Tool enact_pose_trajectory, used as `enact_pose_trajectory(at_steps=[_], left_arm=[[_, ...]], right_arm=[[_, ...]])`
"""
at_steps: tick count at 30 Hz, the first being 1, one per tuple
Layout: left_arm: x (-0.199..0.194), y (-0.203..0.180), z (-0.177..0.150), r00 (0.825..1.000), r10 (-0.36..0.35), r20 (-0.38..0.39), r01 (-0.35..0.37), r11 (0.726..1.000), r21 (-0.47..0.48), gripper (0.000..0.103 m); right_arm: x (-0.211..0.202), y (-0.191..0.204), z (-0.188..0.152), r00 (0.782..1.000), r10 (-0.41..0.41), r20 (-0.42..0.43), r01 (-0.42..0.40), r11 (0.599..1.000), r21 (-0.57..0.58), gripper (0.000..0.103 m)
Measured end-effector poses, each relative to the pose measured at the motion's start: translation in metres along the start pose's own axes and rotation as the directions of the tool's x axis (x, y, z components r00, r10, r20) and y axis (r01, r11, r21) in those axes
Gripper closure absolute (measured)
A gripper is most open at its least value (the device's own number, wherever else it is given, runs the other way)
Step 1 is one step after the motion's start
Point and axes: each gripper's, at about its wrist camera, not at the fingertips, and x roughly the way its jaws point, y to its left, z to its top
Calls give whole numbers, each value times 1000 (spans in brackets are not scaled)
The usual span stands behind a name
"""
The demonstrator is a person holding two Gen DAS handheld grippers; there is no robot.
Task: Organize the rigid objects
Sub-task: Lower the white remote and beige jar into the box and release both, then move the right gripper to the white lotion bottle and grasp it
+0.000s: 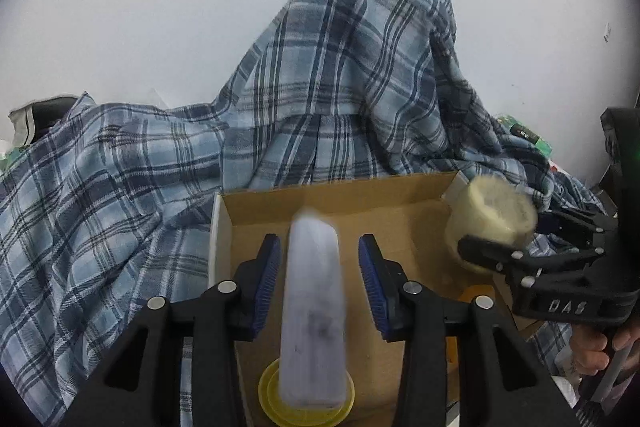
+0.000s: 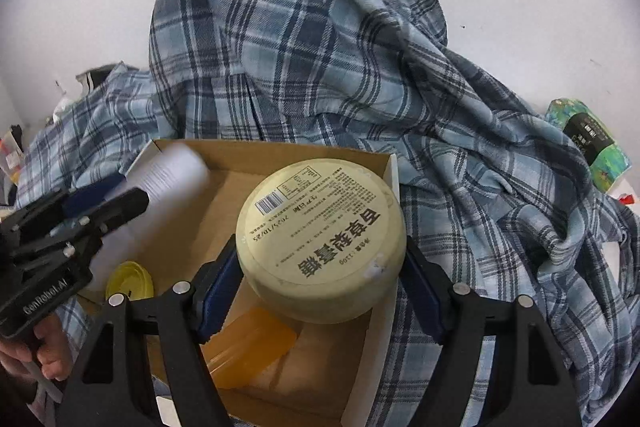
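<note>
We see our right hand-held gripper (image 2: 320, 267) clamped on a round cream tin (image 2: 320, 239) above the cardboard box (image 2: 372, 339), our left hand-held gripper (image 1: 318, 283) spread wide, pads clear of the white bottle (image 1: 314, 311).

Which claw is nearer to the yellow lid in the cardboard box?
Left. The left claw hangs open directly above the yellow lid, around a white bottle. The right claw is further right, shut on the round cream tin.
</note>
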Motion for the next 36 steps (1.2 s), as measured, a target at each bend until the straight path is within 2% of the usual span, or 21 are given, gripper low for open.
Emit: enact_pose_trajectory(at_steps=[1,2,8,12,16,21,23,24,27,28,30,33,36], left_arm=[[-4,1,1,1000,5,17,-5,1000,-2,40],[-8,1,1,999,13,38,-13,1000,-5,39],[-42,2,12,993,25,119,-23,1000,-14,39],[-88,-3,22,976,31,216,-33,999,8,39],[-131,-14,21,956,22,292,-31,999,28,39],[-189,-28,2,936,-2,351,-16,999,50,38],[-207,-35,-10,924,-13,381,-11,998,60,28],[-214,-38,-14,919,-11,395,-15,998,61,15],[-235,-43,-31,901,-7,434,-21,998,60,8],[-239,-43,-36,900,-7,436,-19,998,54,0],[-246,-41,-48,893,-5,450,-10,999,33,0],[-245,-35,-64,904,-26,428,27,1000,4,0],[-243,-30,-87,903,4,429,10,1000,-29,0]], right_arm=[[0,2,-1,1000,-9,1,9,1000,-9,21],[0,5,0,1000,-13,5,13,1000,-19,16],[-17,5,5,996,-48,71,51,998,-31,16],[-47,4,10,990,-35,136,37,999,-10,16],[-89,15,13,974,-31,225,39,999,-31,16],[-145,30,-2,945,-13,326,39,997,-72,16],[-164,35,-12,933,15,359,12,997,-73,16],[-173,37,-18,926,25,376,4,997,-77,16],[-194,45,-36,900,1,436,45,994,-95,14],[-201,47,-44,891,0,453,53,993,-104,13],[-210,48,-58,880,-2,474,62,992,-111,1],[-217,45,-80,868,-1,497,54,994,-92,0],[-211,41,-98,872,-21,489,65,995,-74,0]])
